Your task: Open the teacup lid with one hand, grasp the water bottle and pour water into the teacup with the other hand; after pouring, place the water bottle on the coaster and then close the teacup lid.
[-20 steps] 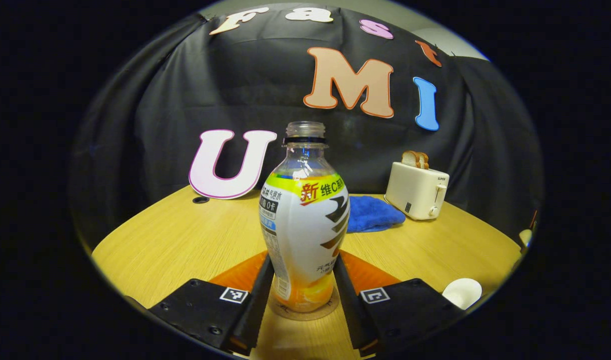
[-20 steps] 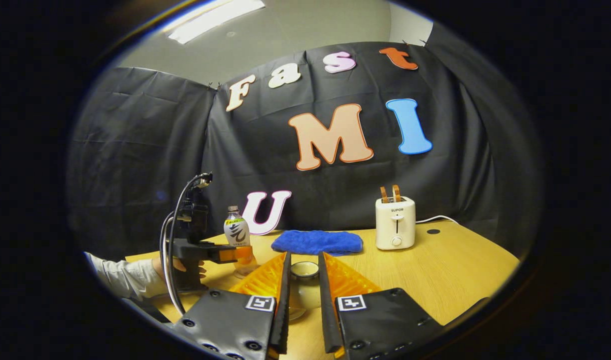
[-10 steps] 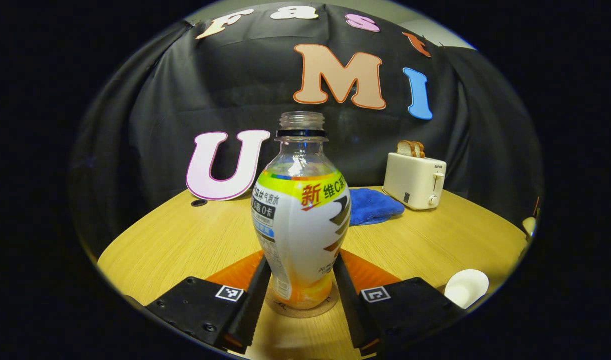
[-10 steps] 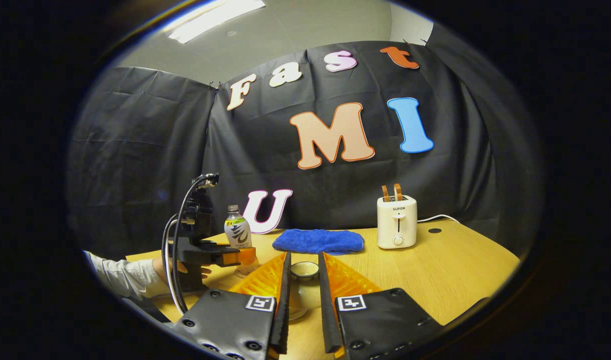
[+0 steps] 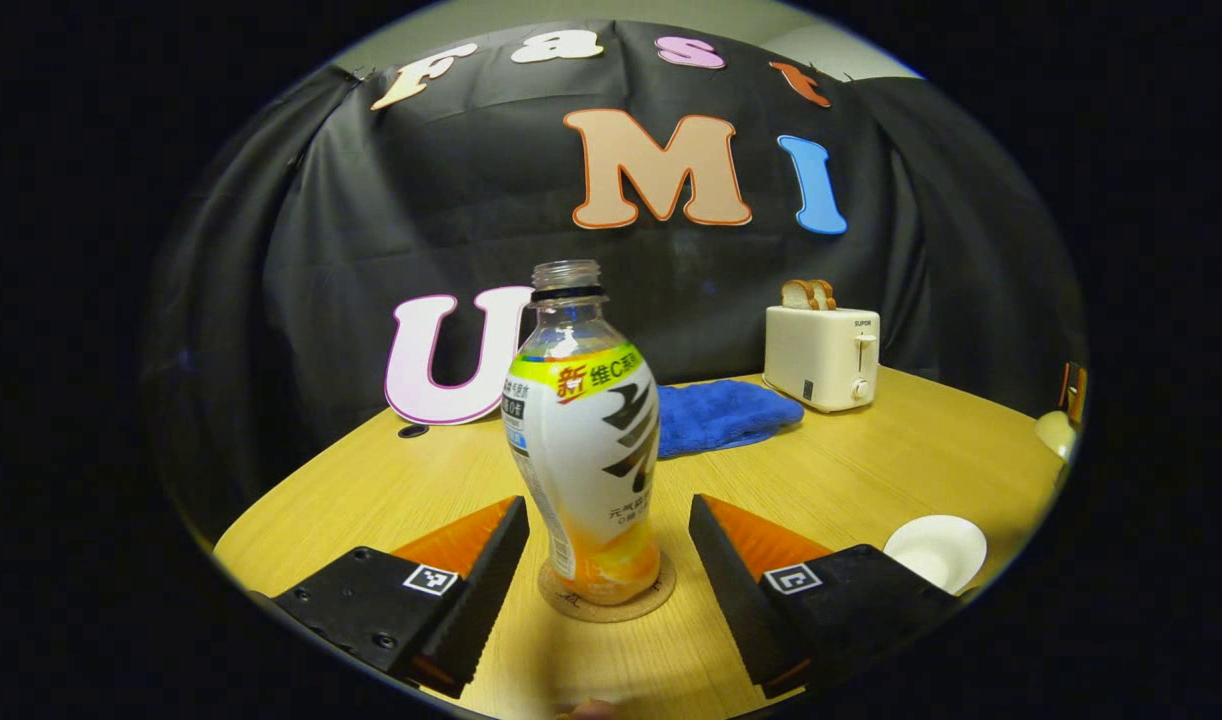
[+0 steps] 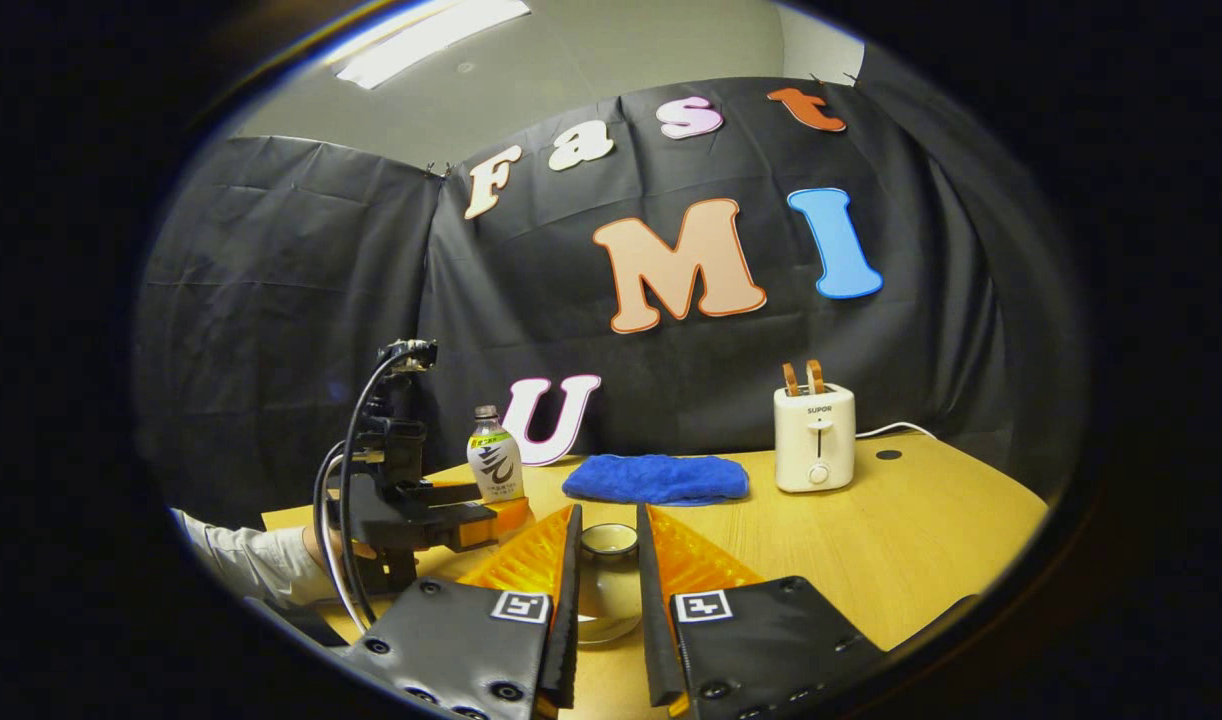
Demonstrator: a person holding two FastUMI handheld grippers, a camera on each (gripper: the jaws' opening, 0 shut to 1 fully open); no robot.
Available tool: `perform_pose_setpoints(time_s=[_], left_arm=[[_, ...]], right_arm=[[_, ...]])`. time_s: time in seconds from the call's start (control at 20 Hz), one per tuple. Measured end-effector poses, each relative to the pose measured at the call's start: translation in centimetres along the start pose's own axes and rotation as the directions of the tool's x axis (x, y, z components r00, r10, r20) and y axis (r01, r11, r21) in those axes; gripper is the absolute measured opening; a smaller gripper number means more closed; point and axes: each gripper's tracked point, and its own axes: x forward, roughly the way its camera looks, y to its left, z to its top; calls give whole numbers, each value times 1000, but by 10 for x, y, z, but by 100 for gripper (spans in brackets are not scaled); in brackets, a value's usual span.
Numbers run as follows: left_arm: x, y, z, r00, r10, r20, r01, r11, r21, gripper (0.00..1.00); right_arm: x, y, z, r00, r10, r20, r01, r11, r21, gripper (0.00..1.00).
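The labelled water bottle (image 5: 586, 450), uncapped, stands upright on a round cork coaster (image 5: 606, 603). My left gripper (image 5: 608, 510) is open, its fingers on either side of the bottle's base and apart from it. The white teacup (image 5: 936, 552) stands uncovered on the table at the lower right of the left gripper view. My right gripper (image 6: 608, 515) is shut on the teacup lid (image 6: 608, 590), held above the table. In the right gripper view the left gripper (image 6: 491, 515) and the bottle (image 6: 496, 468) show at the left, with a hand (image 6: 346, 545) behind.
A blue cloth (image 5: 726, 418) lies beyond the bottle. A cream toaster (image 5: 821, 343) with bread slices stands at the back right, its cord running off to the right. The wooden table (image 5: 871, 460) ends at the black cloth wall.
My left gripper has opened, let go of the bottle and drawn back a little. The bottle stays upright on the coaster. The right gripper still holds the lid.
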Motion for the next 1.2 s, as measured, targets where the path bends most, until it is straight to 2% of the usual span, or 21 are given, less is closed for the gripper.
perform_pose_setpoints(time_s=[0.35,0.6,1.2], left_arm=[[-32,10,3,999,30,44,-28,999,-39,94],[-59,18,9,996,48,76,-44,998,-43,94],[-100,25,17,987,40,156,-36,999,-25,94]], right_arm=[[10,24,-18,999,45,-20,-45,999,-4,32],[20,21,-25,999,35,-18,-35,999,-5,31],[62,26,-69,991,-3,-135,-2,999,-39,31]])
